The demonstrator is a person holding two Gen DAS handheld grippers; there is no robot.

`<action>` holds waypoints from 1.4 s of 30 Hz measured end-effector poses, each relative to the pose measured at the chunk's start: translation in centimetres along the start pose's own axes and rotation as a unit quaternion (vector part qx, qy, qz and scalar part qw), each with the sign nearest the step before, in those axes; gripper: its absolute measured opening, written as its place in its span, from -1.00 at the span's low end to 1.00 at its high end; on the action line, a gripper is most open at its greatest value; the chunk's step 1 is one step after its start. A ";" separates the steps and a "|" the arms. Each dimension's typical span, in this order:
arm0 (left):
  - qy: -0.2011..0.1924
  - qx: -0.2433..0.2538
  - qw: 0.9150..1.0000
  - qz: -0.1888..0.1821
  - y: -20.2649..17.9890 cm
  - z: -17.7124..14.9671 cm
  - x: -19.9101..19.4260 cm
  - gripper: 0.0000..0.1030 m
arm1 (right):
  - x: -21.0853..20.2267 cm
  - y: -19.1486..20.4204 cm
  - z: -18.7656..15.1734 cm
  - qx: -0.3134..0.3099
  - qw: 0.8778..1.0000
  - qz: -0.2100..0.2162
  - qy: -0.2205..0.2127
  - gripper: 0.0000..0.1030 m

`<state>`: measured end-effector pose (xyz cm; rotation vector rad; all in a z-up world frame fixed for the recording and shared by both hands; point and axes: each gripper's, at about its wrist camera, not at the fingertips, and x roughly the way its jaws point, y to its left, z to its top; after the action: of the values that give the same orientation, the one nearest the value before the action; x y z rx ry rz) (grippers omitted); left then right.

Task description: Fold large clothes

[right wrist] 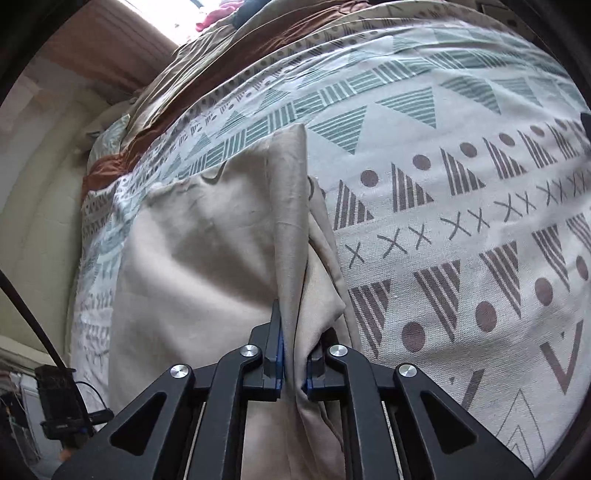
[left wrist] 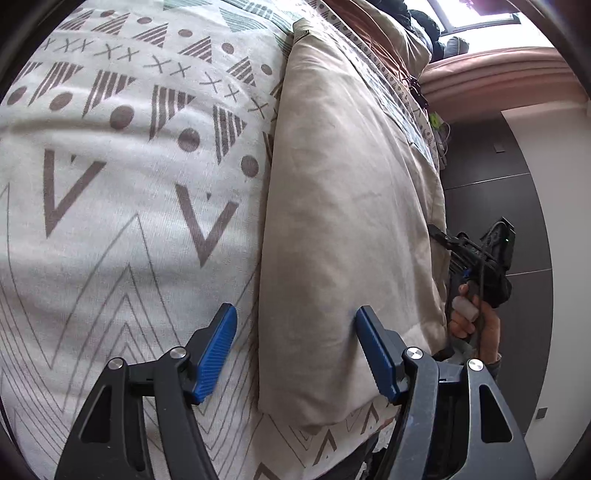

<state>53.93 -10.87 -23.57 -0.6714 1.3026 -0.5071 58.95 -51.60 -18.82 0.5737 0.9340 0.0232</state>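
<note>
A large beige garment (left wrist: 343, 221) lies folded lengthwise on a patterned bedspread (left wrist: 110, 184). My left gripper (left wrist: 297, 321) is open; its jaws straddle the garment's left folded edge near its lower end, and its right finger rests on the cloth. In the right wrist view the same beige garment (right wrist: 207, 266) lies on the bedspread (right wrist: 461, 221). My right gripper (right wrist: 293, 354) is shut on a bunched, raised fold of the garment's right edge. The right gripper and the hand holding it also show in the left wrist view (left wrist: 480, 266), beyond the garment's right side.
A brown and tan quilt (right wrist: 207, 74) lies bunched at the head of the bed, below a bright window (left wrist: 476, 11). A dark floor (left wrist: 491, 192) runs along the bed's right side. A black device with cables (right wrist: 61, 406) sits at the lower left.
</note>
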 end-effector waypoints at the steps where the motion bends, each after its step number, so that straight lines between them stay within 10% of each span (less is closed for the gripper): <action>1: -0.002 0.001 1.000 0.002 -0.1 0.2 0.0 0.30 | -0.4 0.0 0.0 0.005 1.000 0.002 0.001 -0.70; 5: -0.003 0.007 1.000 0.005 -0.5 1.4 0.6 0.30 | -3.1 -0.8 -0.4 0.005 1.000 -0.012 -0.019 0.45; 22: -0.029 0.018 0.999 0.027 -2.8 9.0 3.4 0.30 | 2.0 -5.4 0.5 0.069 0.980 0.167 0.083 0.42; 42: -0.045 0.040 0.994 0.094 -4.7 18.4 6.4 -0.11 | 2.9 -2.1 2.5 0.049 0.985 0.160 0.048 -0.64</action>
<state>73.37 -15.58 -22.51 -0.4933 1.2395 -0.3688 62.18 -53.80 -20.84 0.8160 0.9311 0.2960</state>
